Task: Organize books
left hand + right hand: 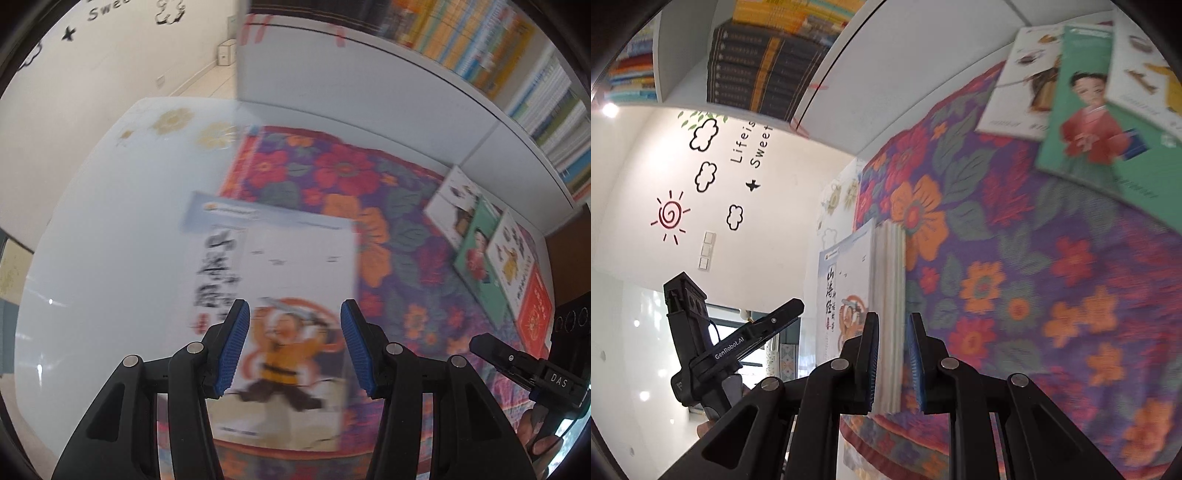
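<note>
1. The right tongs (893, 363) are clenched on the page edge of a white paperback with an orange-robed figure on its cover (846, 295), holding it upright, likely for carrying.
2. The left tongs (293, 347) hang released above that cover, gripping nothing.
3. Beneath lies the purple floral cloth (1015, 280) covering the worktop.
4. Farther back, three picture books (484, 243) overlap in a row under the white bookshelf (369, 99), probably the book's destination.

A white book (280, 295) (blurred, its cover bearing a yellow-robed figure) is seen below the parted jaws of the left gripper (293, 314); three overlapping books (491, 254) are laid on the floral cloth (332, 173).
</note>
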Demonstrator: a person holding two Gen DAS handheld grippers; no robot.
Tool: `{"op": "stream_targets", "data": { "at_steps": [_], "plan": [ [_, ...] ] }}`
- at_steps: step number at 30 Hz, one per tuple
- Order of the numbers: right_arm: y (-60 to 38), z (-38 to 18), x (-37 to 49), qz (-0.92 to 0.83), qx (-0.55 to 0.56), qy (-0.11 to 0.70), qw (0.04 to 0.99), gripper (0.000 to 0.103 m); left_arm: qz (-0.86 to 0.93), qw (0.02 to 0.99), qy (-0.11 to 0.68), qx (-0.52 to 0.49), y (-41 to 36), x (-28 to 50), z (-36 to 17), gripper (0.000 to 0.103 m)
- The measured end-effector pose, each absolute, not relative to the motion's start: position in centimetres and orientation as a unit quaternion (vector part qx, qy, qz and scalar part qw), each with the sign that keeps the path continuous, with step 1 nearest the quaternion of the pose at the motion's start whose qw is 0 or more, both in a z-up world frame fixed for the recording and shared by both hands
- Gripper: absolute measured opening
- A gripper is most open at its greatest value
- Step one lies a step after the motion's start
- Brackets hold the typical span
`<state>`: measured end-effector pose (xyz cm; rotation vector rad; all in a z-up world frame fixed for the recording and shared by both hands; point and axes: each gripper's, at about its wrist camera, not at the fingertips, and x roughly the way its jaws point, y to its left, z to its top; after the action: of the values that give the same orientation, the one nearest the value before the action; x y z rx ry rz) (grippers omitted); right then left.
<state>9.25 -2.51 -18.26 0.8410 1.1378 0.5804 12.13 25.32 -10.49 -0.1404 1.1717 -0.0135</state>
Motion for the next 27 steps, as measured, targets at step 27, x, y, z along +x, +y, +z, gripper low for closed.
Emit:
{"op": "stream_targets", "data": {
  "at_steps": [27],
  "plan": [
    [-26.4,-20.1,6.1,0.024,0.365,0.503,0.783,0.016,-0.179,0.792,0.582,-0.042,-0.8,17.3,-15.8,0.049]
  ]
}}
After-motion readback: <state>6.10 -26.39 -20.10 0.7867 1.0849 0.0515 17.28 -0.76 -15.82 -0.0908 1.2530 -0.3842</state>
